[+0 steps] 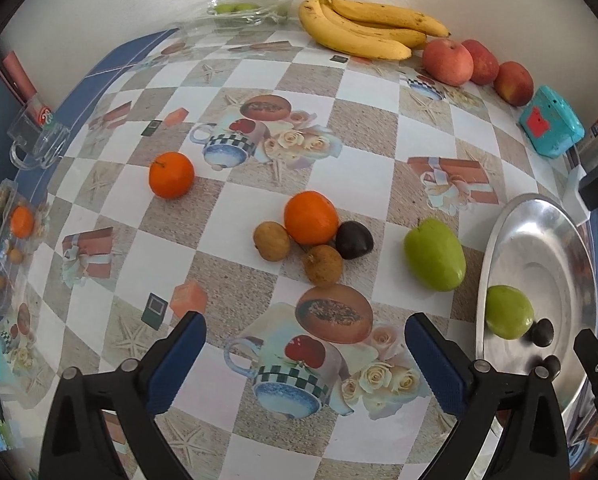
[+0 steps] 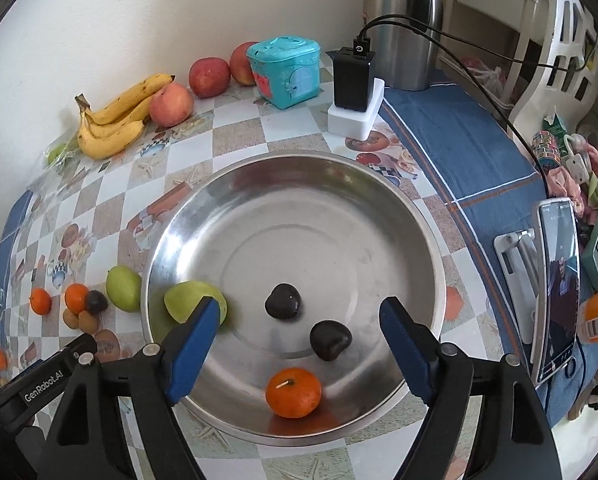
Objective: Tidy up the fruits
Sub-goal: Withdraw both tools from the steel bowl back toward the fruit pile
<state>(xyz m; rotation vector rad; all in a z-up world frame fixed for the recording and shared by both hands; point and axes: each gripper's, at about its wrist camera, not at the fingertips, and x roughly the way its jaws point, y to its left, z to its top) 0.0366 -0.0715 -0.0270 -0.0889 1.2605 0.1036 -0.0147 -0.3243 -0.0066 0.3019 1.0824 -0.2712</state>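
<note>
Blue-padded fingers of the left gripper (image 1: 305,354) frame the bottom of the left wrist view, jaws spread wide with nothing between them, only the printed tablecloth (image 1: 379,128) beneath. Just beyond lies a cluster of loose fruit: an orange (image 1: 311,218) touching a dark plum (image 1: 354,240) and two small brown fruits (image 1: 271,241), possibly longans, though the view is too coarse to be sure. A second orange (image 1: 171,175) sits apart to the left, and a green fruit (image 1: 434,254) lies between the cluster and the metal bowl (image 1: 539,240) at the right edge.

In the right wrist view, the right gripper (image 2: 299,346) hangs over that bowl, jaws likewise open and empty. Inside the bowl rest one orange (image 2: 293,392) nearest the camera, two dark plums (image 2: 283,301) near the centre, and a green fruit (image 2: 191,300) against the left wall, partly hidden by a gripper finger.

Along the wall at the back stand a bunch of bananas (image 1: 363,26) and three red apples (image 1: 447,62), side by side, with a turquoise box (image 2: 285,72) beside them. A black charger block (image 2: 353,78) on a white base, a steel kettle (image 2: 403,24) and a phone on a stand (image 2: 557,284) occupy the right side, on the blue cloth (image 2: 459,140).
</note>
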